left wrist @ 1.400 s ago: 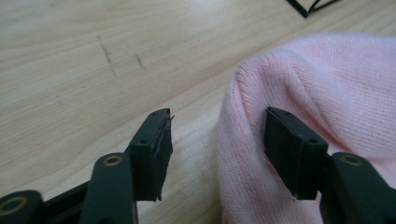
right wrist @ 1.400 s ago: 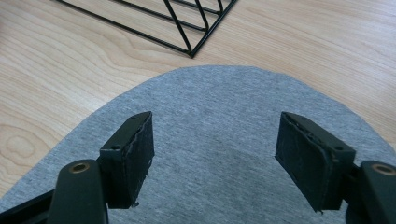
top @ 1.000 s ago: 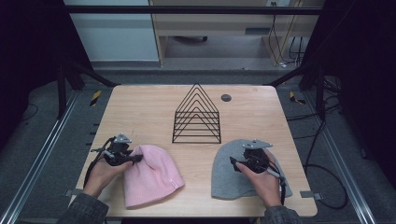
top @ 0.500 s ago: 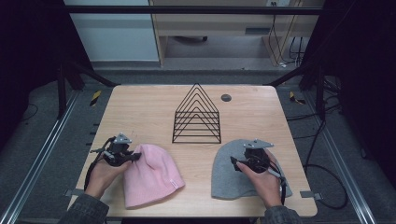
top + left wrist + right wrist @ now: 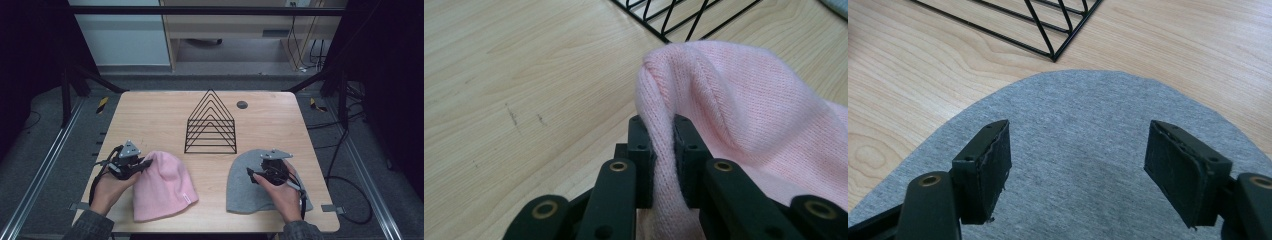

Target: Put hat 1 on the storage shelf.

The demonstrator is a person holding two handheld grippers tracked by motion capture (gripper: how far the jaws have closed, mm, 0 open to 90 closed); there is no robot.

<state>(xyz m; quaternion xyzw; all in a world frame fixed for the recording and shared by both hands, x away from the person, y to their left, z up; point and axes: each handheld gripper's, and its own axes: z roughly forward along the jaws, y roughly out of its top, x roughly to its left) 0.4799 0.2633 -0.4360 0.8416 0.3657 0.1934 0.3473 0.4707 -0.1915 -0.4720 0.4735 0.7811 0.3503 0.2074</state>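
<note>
Two beanies flat on the table (image 5: 150, 120), one gripper each

Left gripper (image 5: 142, 165) pinches a fold of the pink beanie (image 5: 162, 187); right gripper (image 5: 256, 175) hovers, jaws wide apart, over the grey beanie (image 5: 240, 187). No readable labels.

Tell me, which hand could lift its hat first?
The left, probably. Its tool is already shut on a fold of the pink hat, while the right tool hangs open above the grey hat, gripping nothing.
</note>
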